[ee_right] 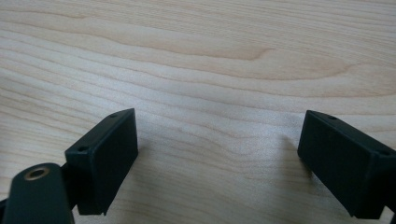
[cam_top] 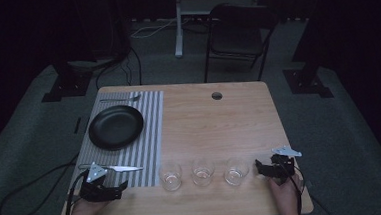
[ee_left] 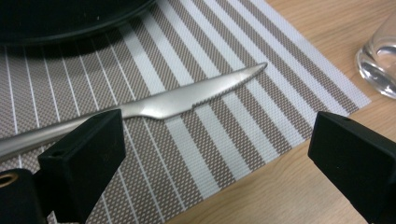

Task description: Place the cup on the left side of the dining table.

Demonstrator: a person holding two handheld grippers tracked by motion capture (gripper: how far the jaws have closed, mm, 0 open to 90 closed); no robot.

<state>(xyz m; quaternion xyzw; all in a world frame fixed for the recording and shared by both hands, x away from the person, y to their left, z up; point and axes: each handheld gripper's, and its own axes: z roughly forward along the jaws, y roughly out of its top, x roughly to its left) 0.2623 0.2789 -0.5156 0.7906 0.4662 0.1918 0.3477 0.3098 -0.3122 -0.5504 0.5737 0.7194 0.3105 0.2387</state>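
Both hand-held grippers gape empty: left (ee_left: 215, 154) over knife (ee_left: 187, 100) (serrated edge close-up), right (ee_right: 219, 158) over bare table (ee_right: 210, 56).

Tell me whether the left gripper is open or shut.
Open. The left gripper has its jaws standing wide apart over the striped placemat; the knife lies flat beyond them, not between them.

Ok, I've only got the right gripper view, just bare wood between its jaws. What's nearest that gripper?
Observer: A clear drinking glass stands just left of the right gripper, apart from it.
Operator: Any more glasses?
Observer: Yes, a middle glass and a left glass, in one row with it.
Operator: And the other gripper?
Observer: The left gripper is open over a striped woven placemat, where a silver table knife lies.
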